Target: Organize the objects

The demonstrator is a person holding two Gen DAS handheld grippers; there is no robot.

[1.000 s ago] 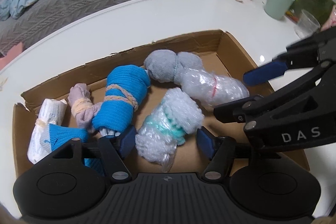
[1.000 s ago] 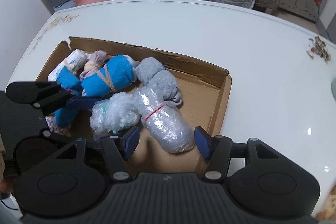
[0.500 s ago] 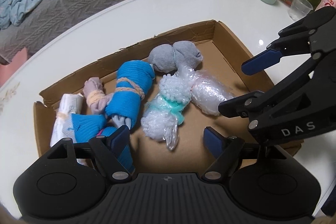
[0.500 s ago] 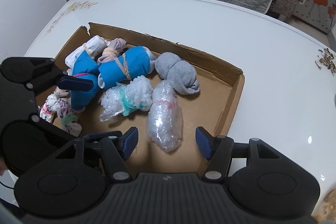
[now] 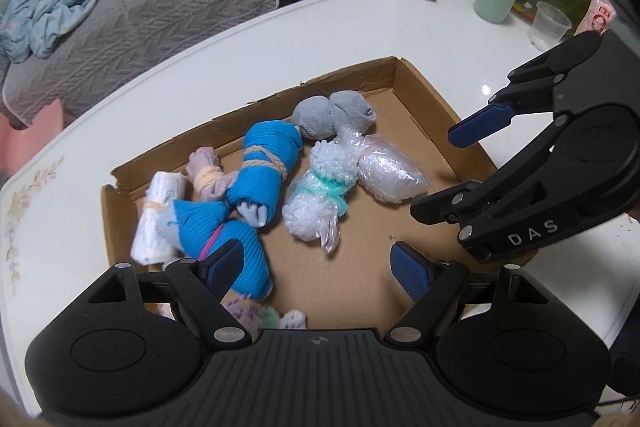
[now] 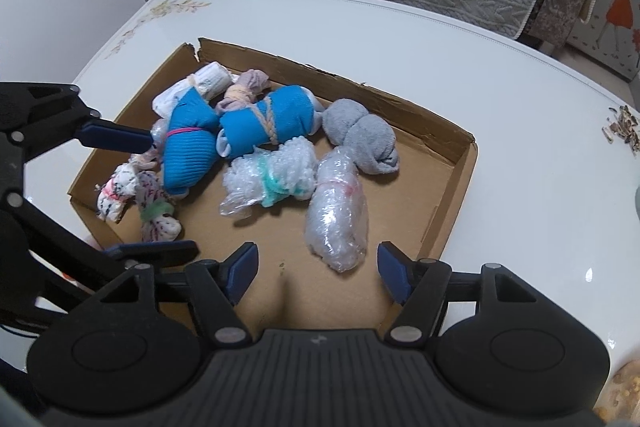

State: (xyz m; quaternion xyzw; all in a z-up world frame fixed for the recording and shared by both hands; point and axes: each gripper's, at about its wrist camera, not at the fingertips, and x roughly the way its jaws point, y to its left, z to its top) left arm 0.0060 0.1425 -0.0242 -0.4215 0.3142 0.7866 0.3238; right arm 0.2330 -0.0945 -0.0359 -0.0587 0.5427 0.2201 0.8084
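Both tongs hang over the cardboard tray, tilted steeply down, gripping nothing. The left gripper gapes wide; the right gripper is opening, a clear bubble-wrap bundle just ahead. Bare tray floor lies beneath; the wrapped bundles crowd the far-left walls.

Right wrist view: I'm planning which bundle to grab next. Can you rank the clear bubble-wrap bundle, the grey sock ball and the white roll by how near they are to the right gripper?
1. Clear bubble-wrap bundle: just ahead of the right gripper, whose fingers are opening with nothing between them.
2. Grey sock ball: behind the bundle, mid-box.
3. White roll: far left corner of the cardboard box.
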